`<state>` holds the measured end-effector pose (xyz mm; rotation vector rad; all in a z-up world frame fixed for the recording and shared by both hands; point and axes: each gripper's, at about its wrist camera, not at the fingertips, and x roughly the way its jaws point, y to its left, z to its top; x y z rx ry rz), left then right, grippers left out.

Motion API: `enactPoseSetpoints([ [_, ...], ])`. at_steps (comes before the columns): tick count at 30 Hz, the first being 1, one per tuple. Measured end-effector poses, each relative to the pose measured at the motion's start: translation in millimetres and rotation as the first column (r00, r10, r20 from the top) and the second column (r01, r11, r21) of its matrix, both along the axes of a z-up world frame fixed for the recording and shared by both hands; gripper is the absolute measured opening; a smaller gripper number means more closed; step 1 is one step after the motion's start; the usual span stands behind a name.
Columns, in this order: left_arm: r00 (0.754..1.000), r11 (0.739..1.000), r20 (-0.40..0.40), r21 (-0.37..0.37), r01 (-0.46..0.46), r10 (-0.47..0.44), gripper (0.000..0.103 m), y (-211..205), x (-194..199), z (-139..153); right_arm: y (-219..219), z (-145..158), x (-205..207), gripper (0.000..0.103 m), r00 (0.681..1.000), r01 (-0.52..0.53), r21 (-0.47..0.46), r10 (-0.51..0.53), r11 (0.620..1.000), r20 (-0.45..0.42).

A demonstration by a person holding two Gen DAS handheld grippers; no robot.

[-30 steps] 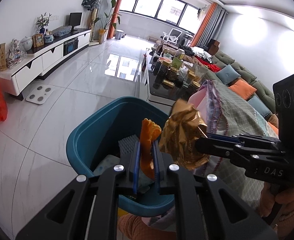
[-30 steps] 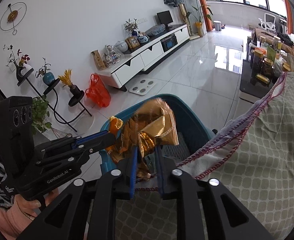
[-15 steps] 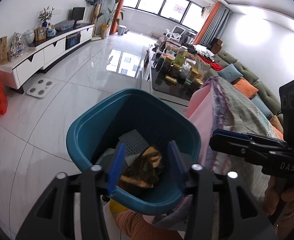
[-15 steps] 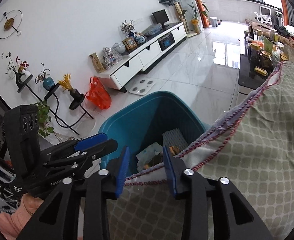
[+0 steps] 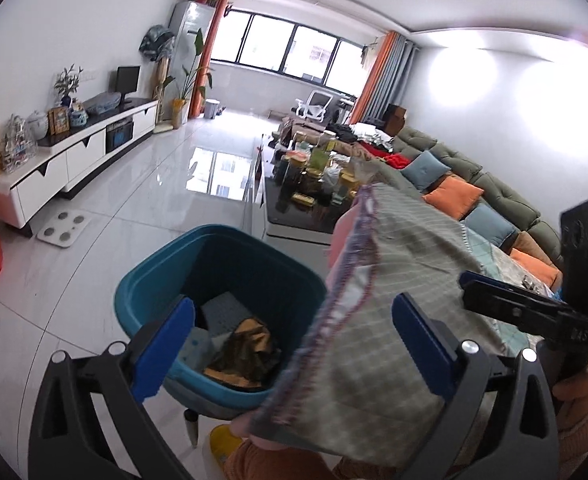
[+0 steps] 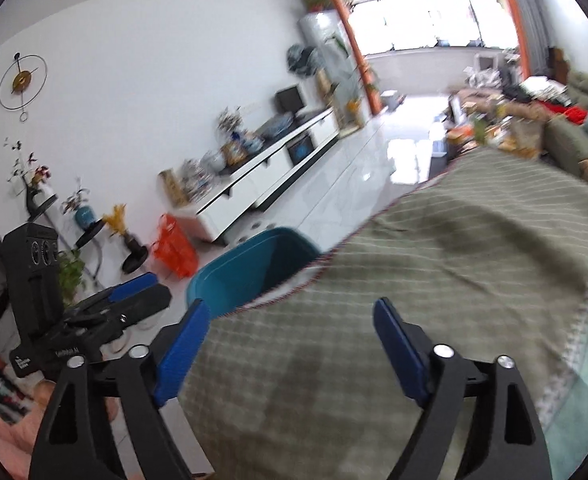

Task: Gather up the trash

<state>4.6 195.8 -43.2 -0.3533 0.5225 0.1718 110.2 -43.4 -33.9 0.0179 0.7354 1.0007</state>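
Left wrist view: your left gripper (image 5: 294, 328) stands wide open and holds nothing. The crumpled gold foil wrapper (image 5: 250, 346) lies inside the teal plastic bin (image 5: 150, 276), beside the green checked cloth-covered surface (image 5: 397, 280). Judge such foil light, crushable and springy; pinch a raised fold rather than a flat face.

Right wrist view: your right gripper (image 6: 290, 344) is likewise spread wide and empty above the cloth. The picture is blurred; no further trash is discernible.
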Motion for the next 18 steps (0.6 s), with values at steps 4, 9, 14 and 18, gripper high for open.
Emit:
enactPoseSetpoints([
  [4,0.999,0.999,0.036,0.043,0.029,-0.031,0.099,-29,1,8,-37,8,-17,0.098,0.992,0.09,0.014,-0.091,0.996,0.087],
  [9,0.993,0.991,0.088,0.118,0.07,-0.08,0.099,-74,9,18,-86,13,-35,0.099,0.948,0.265,0.02,-0.265,0.964,0.177],
  [14,0.983,0.978,0.124,0.174,0.112,-0.135,0.099,-112,20,25,-136,9,-44,0.099,0.871,0.432,0.04,-0.428,0.901,0.239],
  [18,0.972,0.969,0.166,0.207,0.132,-0.168,0.099,-138,28,30,-165,8,-52,0.099,0.796,0.54,0.052,-0.53,0.84,0.293],
])
